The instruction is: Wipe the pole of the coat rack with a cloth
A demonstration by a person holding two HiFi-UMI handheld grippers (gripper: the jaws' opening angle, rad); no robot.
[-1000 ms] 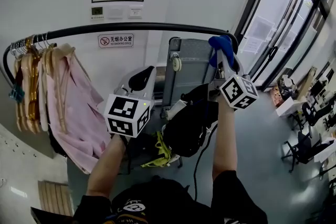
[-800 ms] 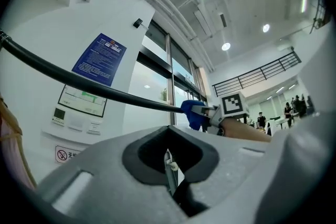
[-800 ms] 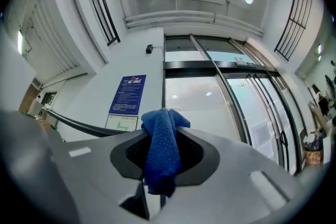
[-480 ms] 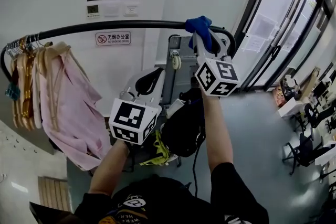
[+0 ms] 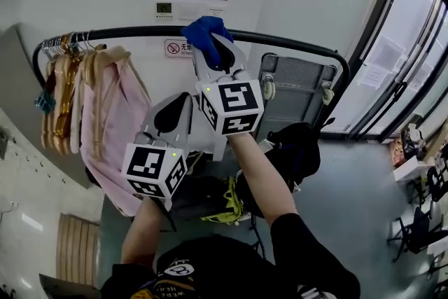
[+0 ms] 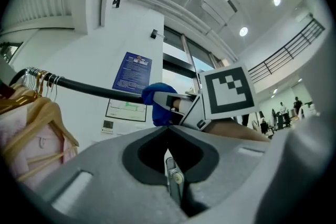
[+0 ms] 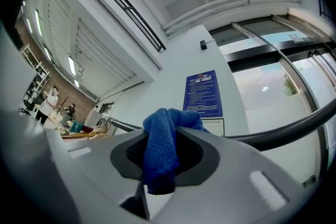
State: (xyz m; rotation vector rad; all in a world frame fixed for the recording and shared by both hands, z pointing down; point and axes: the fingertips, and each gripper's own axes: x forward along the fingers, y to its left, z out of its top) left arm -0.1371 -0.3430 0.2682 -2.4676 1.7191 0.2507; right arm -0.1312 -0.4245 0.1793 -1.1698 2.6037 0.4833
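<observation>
The coat rack's black pole runs across the wall at head height and shows as a dark bar in the right gripper view. A blue cloth is draped over the pole near its middle. My right gripper reaches up to it and is shut on the blue cloth, pressing it on the pole. My left gripper hangs lower, below the pole and apart from it, shut with nothing in it. In the left gripper view the cloth and the pole are above that gripper.
Wooden hangers and a pink garment hang at the pole's left end. A grey folded cart and a black bag stand under the right end. Glass doors are to the right, a white wall with signs behind.
My right gripper has slid the blue cloth leftward along the pole, from the right bend to near the middle. The left gripper stayed low.
</observation>
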